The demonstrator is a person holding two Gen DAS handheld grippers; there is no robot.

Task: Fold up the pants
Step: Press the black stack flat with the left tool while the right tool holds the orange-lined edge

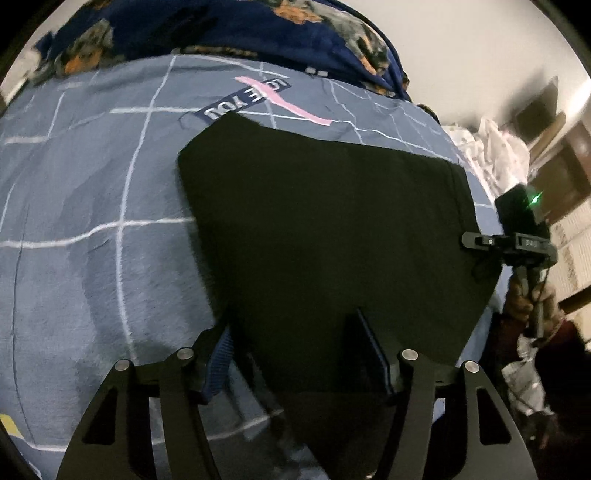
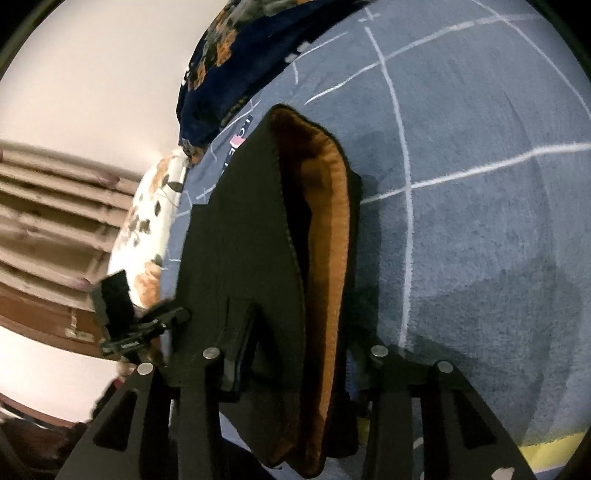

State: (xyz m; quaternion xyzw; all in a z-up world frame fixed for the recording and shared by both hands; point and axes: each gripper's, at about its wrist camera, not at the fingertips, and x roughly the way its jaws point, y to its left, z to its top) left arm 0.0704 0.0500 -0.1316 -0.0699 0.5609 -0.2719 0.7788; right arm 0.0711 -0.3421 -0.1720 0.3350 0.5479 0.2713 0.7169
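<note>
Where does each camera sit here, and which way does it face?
Left wrist: on the left gripper, looking down over the black pants on the blue bedspread; the right gripper and a hand show at right.
Right wrist: on the right gripper, looking along the pants' orange lining; the left gripper shows at left.
Shared: pants, bedspread, floral blanket.

a: both views are dim indoor shots, and the black pants (image 1: 332, 229) swallow all detail.
b: fisheye bending curves the bedspread (image 1: 92, 192) lines; motion blur smears the lower centre, with dark vignette in the corners.
</note>
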